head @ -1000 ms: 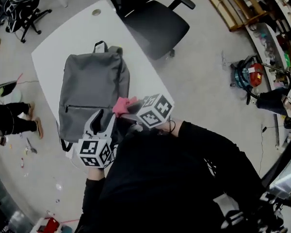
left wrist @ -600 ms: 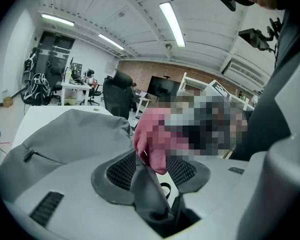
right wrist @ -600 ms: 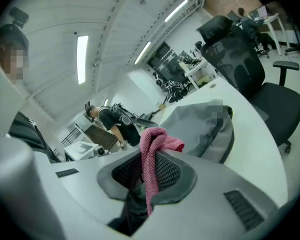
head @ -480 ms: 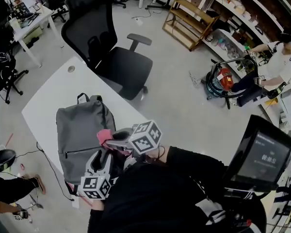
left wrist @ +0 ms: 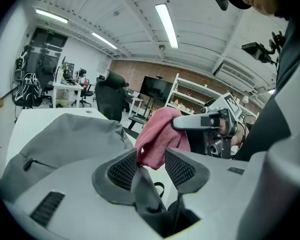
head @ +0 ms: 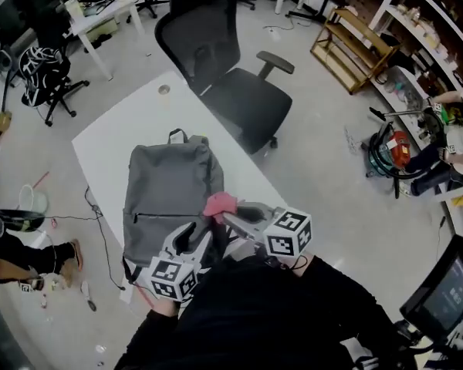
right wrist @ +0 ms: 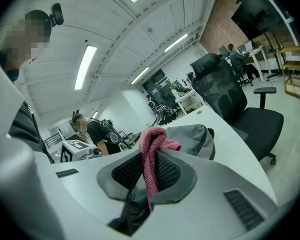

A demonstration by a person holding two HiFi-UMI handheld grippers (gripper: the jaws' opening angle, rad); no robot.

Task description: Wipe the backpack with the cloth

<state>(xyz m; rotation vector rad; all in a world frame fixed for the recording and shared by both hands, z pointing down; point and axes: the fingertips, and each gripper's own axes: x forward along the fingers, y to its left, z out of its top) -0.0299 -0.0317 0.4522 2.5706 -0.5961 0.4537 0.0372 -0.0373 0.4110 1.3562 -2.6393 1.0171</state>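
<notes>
cloth (head: 219, 204) hanging, pinched in the right gripper (right wrist: 149, 170)'s closed jaws | backpack (head: 170, 191) lying flat on the table (head: 116, 141), below and ahead of both grippers | left gripper (left wrist: 151, 166) jaws standing apart, having just been closing, gripping nothing, cloth just beyond their tips

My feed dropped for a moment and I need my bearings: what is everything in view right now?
Backpack: one, grey, flat on the table.
Table: one, white, under the backpack.
Cloth: one, pink, in the right gripper.
Office chair: one, black, at the table's far side; more farther back.
Vacuum cleaner: one, teal and red, floor at right.
Left gripper: one, grey, fingers apart, just been closing, nothing gripped.
Right gripper: one, grey, fingers shut on the cloth.
</notes>
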